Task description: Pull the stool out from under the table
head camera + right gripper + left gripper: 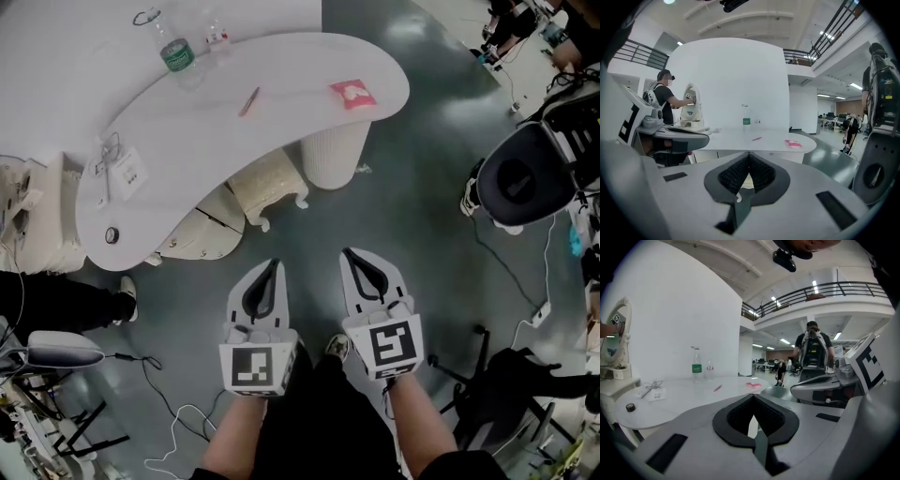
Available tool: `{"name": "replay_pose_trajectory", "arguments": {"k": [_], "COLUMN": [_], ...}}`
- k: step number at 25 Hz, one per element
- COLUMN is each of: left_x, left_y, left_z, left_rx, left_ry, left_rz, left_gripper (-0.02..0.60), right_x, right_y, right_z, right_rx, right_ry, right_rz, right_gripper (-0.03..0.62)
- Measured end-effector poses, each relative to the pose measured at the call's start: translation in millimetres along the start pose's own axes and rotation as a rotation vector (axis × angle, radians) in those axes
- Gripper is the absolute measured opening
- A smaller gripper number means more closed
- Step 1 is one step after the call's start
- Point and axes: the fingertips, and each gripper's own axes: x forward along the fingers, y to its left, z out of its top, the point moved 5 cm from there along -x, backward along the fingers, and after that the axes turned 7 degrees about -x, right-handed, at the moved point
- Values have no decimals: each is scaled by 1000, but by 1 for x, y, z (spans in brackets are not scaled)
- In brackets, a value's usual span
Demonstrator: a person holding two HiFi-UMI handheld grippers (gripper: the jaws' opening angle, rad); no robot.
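Note:
The cream stool (269, 185) with curled feet stands tucked under the front edge of the curved white table (281, 66), next to the table's ribbed pedestal (334, 154). My left gripper (273, 263) and right gripper (350, 253) hang side by side over the grey floor, short of the stool and touching nothing. Both point toward the table. The left gripper (752, 397) has its jaws shut and empty in the left gripper view. So does the right gripper (749, 154) in the right gripper view. The tabletop sits a little above jaw level in both gripper views.
A bottle (175, 52), a pen (248, 101), a pink packet (352, 92) and a cable with adapter (117, 169) lie on the table. A rounded cream unit (201, 234) sits under its left end. A black office chair (521, 178) stands right; cables and stands cross the floor.

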Motion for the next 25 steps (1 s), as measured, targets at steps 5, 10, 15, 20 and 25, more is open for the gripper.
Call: {"name": "replay_pose_trajectory", "arguments": {"k": [5,10,15,20,25], "left_x": [16,33,50,80,113], "left_y": [34,62,95,122,148], "left_z": [-38,-99,-154,-200,-245], "left_rx": [-9,7,-2,34,13], "left_ry": [30,85,94,142,142], "left_rz": [49,95,185,238,248], "left_gripper": [5,5,5,5,5], "right_x": [52,82,110,146,187], "right_y": [14,24,31,34,29], "right_z": [-39,-89,-146,-186,-226], "right_rx": [49,14,17,16,13], "right_ry": [28,45,84,93,68], "right_rz": [42,64,58,56,37], "right_gripper": [5,5,5,5,5]}}
